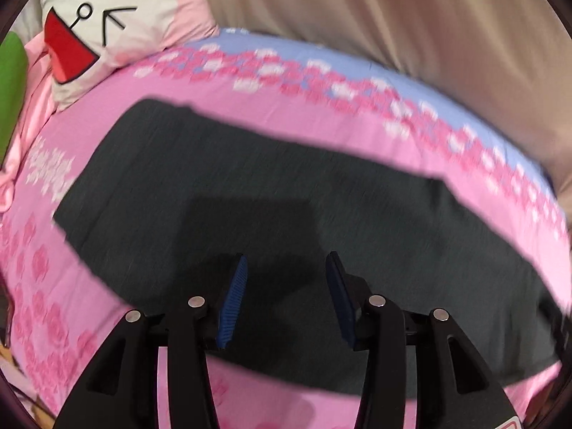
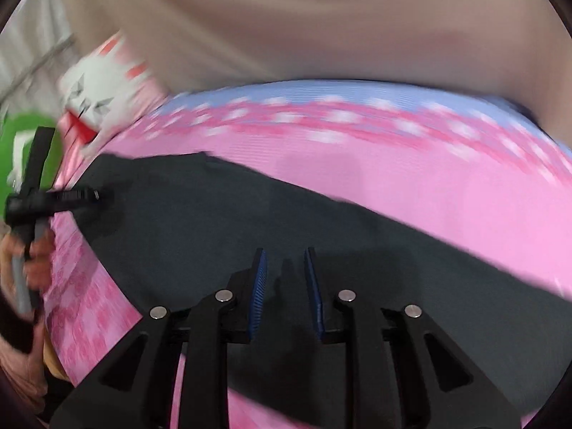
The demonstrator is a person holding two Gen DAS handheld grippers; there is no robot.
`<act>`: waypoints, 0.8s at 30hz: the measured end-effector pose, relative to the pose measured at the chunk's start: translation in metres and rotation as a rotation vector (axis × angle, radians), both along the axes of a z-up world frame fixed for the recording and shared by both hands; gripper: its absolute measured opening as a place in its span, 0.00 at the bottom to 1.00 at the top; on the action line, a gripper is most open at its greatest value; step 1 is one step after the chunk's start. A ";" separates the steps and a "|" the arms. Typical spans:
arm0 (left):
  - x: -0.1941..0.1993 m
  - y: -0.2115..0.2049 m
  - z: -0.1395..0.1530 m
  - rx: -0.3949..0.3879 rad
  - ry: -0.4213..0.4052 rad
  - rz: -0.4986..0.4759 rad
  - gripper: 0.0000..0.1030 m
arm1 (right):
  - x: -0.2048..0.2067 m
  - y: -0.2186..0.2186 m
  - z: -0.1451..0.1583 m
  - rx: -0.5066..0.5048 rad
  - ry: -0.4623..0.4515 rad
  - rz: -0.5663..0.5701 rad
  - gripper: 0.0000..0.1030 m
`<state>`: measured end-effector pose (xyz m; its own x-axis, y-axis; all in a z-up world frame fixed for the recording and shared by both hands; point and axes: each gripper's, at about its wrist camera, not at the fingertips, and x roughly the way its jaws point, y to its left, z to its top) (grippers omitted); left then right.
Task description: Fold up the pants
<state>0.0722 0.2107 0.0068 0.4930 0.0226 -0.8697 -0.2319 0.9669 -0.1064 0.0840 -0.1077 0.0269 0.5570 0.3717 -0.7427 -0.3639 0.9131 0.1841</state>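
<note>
Dark grey pants lie flat in a long band across the pink bedsheet. My left gripper hovers over the near part of the pants, open, with only cloth showing below the gap between its blue pads. In the right wrist view the pants run from upper left to lower right. My right gripper is above them with a narrow gap between its pads and nothing in it. This view is blurred. The left gripper shows at the left edge, over the far end of the pants.
A white and pink pillow with a cartoon face lies at the bed's far left corner, beside a green object. Beige fabric hangs behind the bed. A person's hand grips the left tool's handle.
</note>
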 end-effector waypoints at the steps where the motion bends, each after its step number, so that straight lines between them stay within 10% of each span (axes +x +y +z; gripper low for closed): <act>1: -0.005 0.003 -0.005 0.004 0.001 -0.008 0.43 | 0.016 0.023 -0.004 -0.011 0.011 0.029 0.20; 10: -0.014 -0.014 -0.012 0.127 -0.069 -0.094 0.54 | 0.120 0.107 -0.029 -0.140 0.027 0.018 0.19; 24: -0.049 -0.047 0.014 0.223 -0.159 -0.060 0.66 | -0.002 -0.008 -0.016 -0.073 -0.044 -0.097 0.20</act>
